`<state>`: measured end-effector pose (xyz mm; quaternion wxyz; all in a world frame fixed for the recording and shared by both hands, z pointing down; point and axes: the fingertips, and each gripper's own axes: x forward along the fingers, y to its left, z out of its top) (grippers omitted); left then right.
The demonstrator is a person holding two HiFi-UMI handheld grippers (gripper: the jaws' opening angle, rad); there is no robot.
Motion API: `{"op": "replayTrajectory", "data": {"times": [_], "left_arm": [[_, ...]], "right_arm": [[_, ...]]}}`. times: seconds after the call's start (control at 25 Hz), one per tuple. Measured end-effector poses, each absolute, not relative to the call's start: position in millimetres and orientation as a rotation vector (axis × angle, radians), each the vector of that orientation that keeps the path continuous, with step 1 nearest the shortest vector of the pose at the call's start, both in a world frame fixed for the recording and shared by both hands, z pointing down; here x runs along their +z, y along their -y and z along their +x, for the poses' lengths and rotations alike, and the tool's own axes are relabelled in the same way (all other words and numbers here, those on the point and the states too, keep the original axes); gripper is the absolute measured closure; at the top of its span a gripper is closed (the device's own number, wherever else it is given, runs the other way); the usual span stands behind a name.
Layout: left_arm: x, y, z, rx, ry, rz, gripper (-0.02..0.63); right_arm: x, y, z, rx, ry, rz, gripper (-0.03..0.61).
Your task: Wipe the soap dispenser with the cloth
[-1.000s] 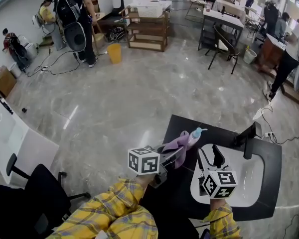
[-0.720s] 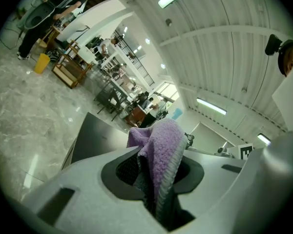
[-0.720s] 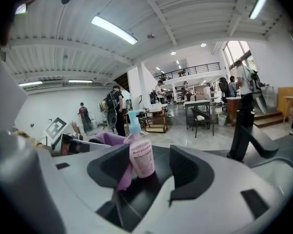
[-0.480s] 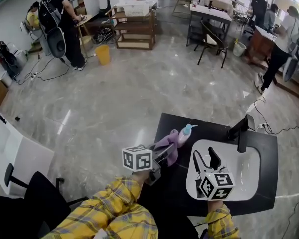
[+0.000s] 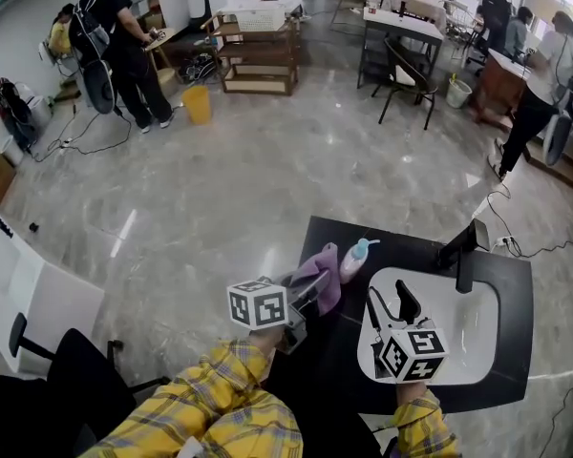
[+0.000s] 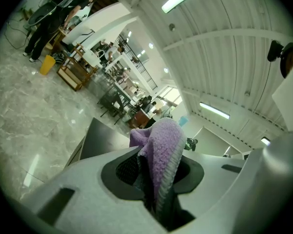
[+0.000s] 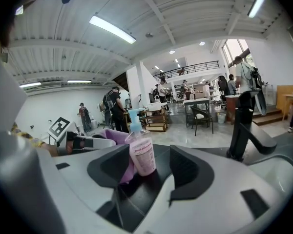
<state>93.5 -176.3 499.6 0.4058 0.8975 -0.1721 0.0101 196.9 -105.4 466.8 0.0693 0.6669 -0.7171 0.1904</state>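
- The pale pink plastic soap dispenser (image 7: pixel 142 152) with a light blue pump stands upright just ahead of the right gripper (image 7: pixel 146 182). It is in line with the gap between the jaws, which stand wide apart and hold nothing.
- The fluffy purple cloth (image 6: pixel 161 147) is pinched in the closed left gripper (image 6: pixel 155 177). It bunches past the tips, just beside the dispenser's far side. I can't tell whether it touches.
- The dispenser and both grippers are over the black tabletop (image 5: pixel 415 251). A white sink (image 5: pixel 477 337) lies under the right gripper.
- I'd say wiping is barely under way. The cloth is in hand and at the bottle, but the bottle isn't steadied, and most of the rubbing looks still to do.
- The bottle's label carries print too small to read.
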Motion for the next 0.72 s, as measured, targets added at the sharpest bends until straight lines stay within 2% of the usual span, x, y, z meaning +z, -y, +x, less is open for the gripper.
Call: {"op": "replayTrajectory", "data": {"times": [0.36,0.72], "left_arm": [[466,173,77,-0.050,0.450,2.327,0.526],[465,163,54,-0.055,0.507,2.322,0.526]], "right_arm": [[462,128,177,0.545,2.165,1.979,0.345],[461,155,153,0.508,2.165,1.933,0.330]]}}
